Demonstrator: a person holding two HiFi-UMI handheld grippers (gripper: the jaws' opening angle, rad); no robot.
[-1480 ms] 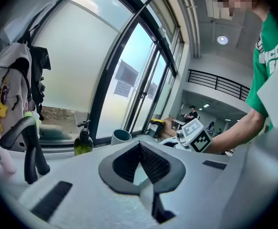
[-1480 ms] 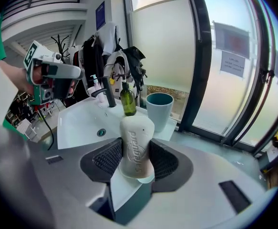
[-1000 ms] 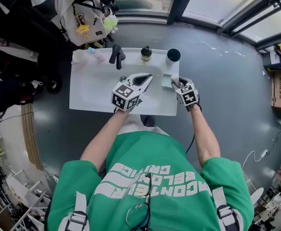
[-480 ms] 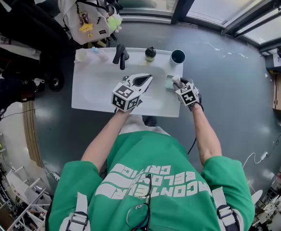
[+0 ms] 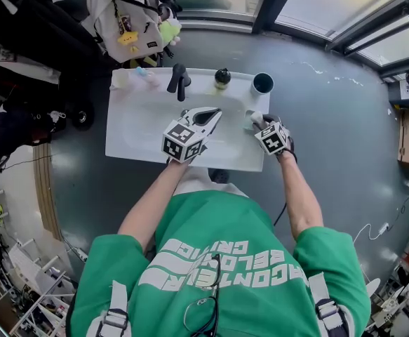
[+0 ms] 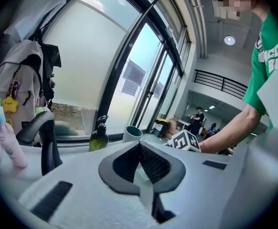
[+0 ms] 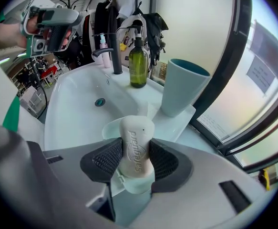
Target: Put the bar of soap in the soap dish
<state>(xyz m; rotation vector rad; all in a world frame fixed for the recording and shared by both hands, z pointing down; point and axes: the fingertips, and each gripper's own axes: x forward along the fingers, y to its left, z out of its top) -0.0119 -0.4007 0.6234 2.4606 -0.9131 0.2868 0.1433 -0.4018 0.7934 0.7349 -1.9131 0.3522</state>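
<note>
Reading the right gripper view, we find the right gripper (image 7: pixel 136 165) clamped on the soap (image 7: pixel 136 140), which it holds on end over the dish (image 7: pixel 109 128) at the sink's (image 7: pixel 72 99) right edge, near the cup (image 7: pixel 182 87). We judge the soap should be lowered into the hollow before the jaws part. Whether soap meets dish is hidden by the jaws. In the left gripper view, the left gripper (image 6: pixel 139 165) is closed on nothing. In the head view, that gripper hangs over the sink's front edge, and soap and dish are too small to separate.
</note>
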